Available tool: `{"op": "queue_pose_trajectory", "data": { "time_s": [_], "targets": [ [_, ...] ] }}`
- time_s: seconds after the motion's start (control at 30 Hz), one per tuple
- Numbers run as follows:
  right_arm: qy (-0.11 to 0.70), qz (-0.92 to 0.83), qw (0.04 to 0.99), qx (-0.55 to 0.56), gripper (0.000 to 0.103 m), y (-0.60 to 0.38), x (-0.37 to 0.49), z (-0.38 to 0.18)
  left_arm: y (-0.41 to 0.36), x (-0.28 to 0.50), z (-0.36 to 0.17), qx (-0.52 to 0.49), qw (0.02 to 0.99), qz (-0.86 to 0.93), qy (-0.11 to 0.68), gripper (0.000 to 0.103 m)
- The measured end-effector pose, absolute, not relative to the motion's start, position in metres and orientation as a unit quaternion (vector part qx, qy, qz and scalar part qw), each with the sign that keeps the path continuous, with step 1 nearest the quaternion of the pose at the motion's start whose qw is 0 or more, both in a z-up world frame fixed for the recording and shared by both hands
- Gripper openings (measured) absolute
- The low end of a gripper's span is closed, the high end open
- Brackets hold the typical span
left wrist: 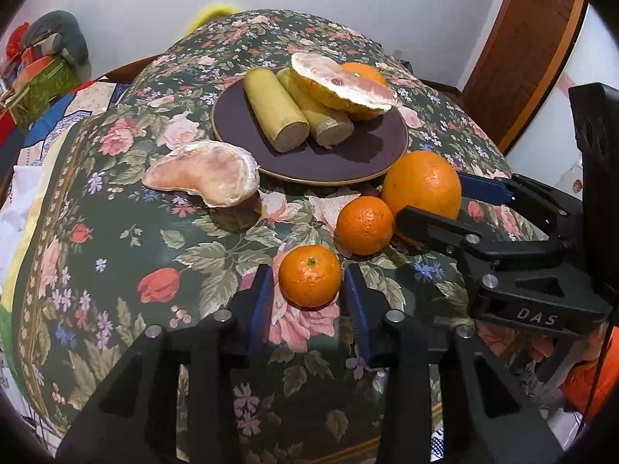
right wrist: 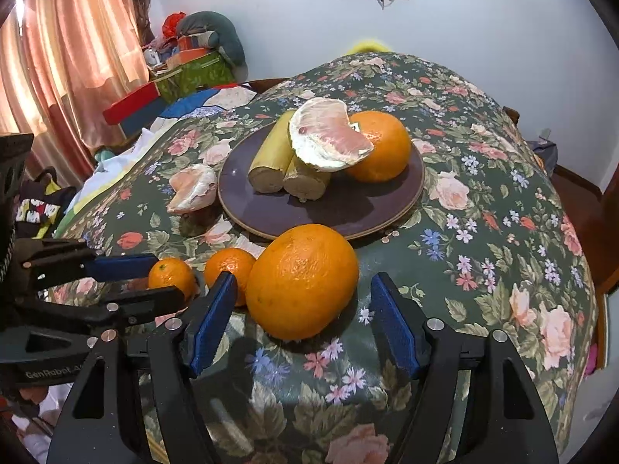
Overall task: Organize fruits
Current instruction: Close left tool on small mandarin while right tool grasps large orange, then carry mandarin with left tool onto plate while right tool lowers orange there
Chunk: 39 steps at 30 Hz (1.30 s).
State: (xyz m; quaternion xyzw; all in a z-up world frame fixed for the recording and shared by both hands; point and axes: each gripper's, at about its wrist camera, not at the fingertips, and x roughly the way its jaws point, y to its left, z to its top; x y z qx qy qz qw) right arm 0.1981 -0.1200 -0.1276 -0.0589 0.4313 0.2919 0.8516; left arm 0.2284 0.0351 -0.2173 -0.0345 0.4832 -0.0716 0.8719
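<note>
Left tool point(left wrist: 309, 290) wide around small mandarin point(left wrist: 310, 275), lower center; right tool point(right wrist: 305, 309) wide around big orange point(right wrist: 302, 281), not gripping.

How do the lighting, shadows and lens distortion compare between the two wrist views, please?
Left wrist view: strong fisheye bulge bends the floral tablecloth; soft, even light, with a small shadow beneath the mandarin. Right wrist view: the same bulge and dark corner vignetting; the backlit curtain glows warm; a highlight sits on the large orange, which casts a shadow toward the camera. Both are sharp.
</note>
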Motion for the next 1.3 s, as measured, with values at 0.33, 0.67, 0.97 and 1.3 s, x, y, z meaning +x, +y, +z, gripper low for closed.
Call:
{"op": "queue_pose_trajectory", "data": {
  "time_s": [0.33, 0.67, 0.97, 1.3],
  "targets": [
    [0.435, 0.311, 0.844, -0.039, 0.056, -0.121, 0.200, -0.131, 0.032, 0.233, -0.219, -0.035, 0.875, -0.079, 0.476, 0.033],
    [0.434, 0.309, 0.846, -0.026, 0.056, -0.129, 0.201, -0.124, 0.042, 0.233, -0.192, -0.029, 0.897, -0.055, 0.438, 0.033],
    [0.416, 0.299, 0.858, -0.021, 0.056, -0.134, 0.211, -0.111, 0.051, 0.251, -0.171, -0.040, 0.910, -0.046, 0.410, 0.033],
    [0.402, 0.282, 0.871, -0.010, 0.056, -0.135, 0.239, -0.106, 0.040, 0.278, -0.176, -0.033, 0.910, -0.057, 0.410, 0.033]
  ]
}}
